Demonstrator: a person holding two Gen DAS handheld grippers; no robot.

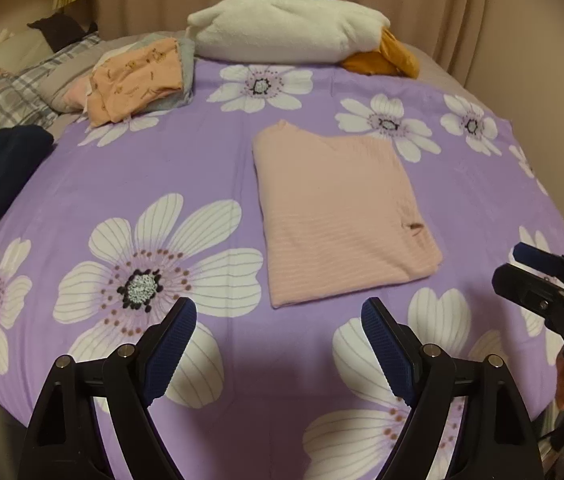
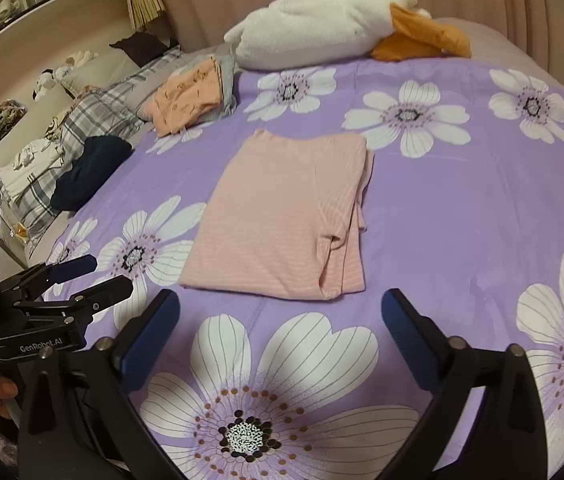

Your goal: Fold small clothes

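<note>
With both my left gripper (image 1: 278, 344) and right gripper (image 2: 282, 332) wide and empty just short of the folded pink top (image 1: 338, 216), I judge this fold done; next I must fetch another garment.

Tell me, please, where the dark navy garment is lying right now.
The dark navy garment lies bunched at the bed's left edge in both views, beside the plaid bedding and left of the folded pink top.

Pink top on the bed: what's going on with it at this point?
A person holds a gripper in each hand over a purple flowered bedspread. The pink top lies folded into a neat rectangle, and nothing grips it. The left gripper and the right gripper both stand open and empty, just short of its near edge. A folded peach garment sits further back, and a dark garment lies at the bed's edge.
</note>
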